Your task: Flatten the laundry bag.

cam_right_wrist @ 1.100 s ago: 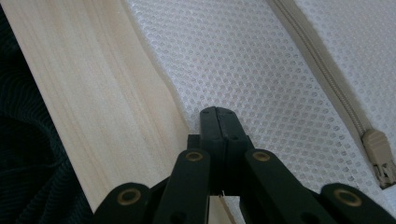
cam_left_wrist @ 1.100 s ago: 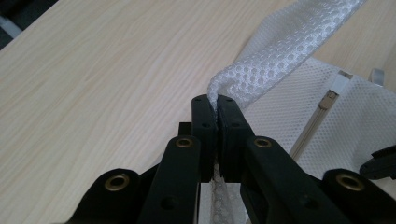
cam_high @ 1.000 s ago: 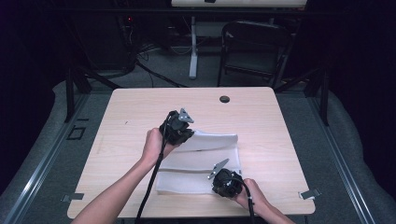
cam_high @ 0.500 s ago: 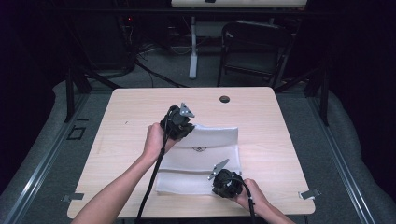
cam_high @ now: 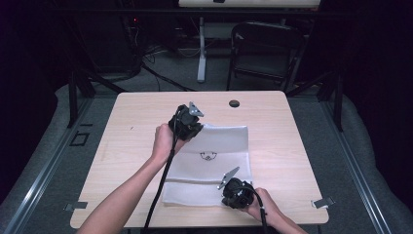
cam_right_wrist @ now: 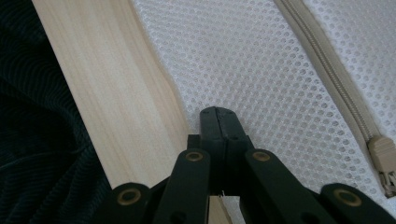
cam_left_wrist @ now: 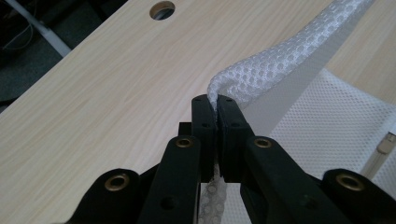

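A white mesh bag (cam_high: 214,161) lies spread on the wooden table (cam_high: 136,122), with a small black print at its middle. My left gripper (cam_high: 187,122) is at the bag's far left corner, shut on a bunched fold of mesh (cam_left_wrist: 261,70) that rises off the table. My right gripper (cam_high: 236,191) is at the bag's near right edge. Its jaws are shut with their tips (cam_right_wrist: 218,114) on the mesh (cam_right_wrist: 261,56) beside the table's edge, and a bit of white shows between them lower down. A beige zipper (cam_right_wrist: 327,65) runs past with its pull (cam_right_wrist: 385,163) to the right.
A round cable hole (cam_high: 234,103) (cam_left_wrist: 162,8) lies in the table beyond the left gripper. Bare wood surrounds the bag on the left and right. A dark chair (cam_high: 263,48) and cables sit on the floor behind the table.
My left gripper has carried the bag's corner a little farther from me, so the lifted flap lies more spread out. The right gripper has stayed where it was.
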`<state>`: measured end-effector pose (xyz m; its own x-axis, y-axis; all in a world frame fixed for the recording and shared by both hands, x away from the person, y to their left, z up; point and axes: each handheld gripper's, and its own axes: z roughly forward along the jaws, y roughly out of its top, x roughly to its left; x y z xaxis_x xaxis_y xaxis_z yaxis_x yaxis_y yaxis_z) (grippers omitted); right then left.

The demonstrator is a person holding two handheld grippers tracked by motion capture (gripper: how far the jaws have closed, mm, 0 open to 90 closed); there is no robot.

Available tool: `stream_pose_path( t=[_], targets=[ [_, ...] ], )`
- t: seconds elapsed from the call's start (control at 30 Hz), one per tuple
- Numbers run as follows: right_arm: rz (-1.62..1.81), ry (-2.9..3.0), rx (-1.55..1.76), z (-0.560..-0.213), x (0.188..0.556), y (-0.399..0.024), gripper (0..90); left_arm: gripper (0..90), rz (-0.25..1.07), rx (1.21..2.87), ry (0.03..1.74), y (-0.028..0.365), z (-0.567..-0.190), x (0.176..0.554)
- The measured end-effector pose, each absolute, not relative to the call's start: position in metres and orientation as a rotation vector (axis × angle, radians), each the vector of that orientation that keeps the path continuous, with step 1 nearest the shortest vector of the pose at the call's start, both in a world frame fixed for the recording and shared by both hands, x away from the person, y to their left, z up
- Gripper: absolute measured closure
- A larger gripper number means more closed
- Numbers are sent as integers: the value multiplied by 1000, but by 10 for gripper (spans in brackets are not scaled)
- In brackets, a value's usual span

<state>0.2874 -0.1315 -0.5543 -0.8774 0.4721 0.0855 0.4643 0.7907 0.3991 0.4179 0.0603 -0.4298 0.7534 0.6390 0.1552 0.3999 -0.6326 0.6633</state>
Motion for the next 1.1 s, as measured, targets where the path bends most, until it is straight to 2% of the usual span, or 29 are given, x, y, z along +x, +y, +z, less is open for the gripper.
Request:
stream_pose_path(
  t=[1.1],
  targets=[
    [676,2972,809,-555,281,-129,900,841,585,2290,928,37,-466,478]
  ],
)
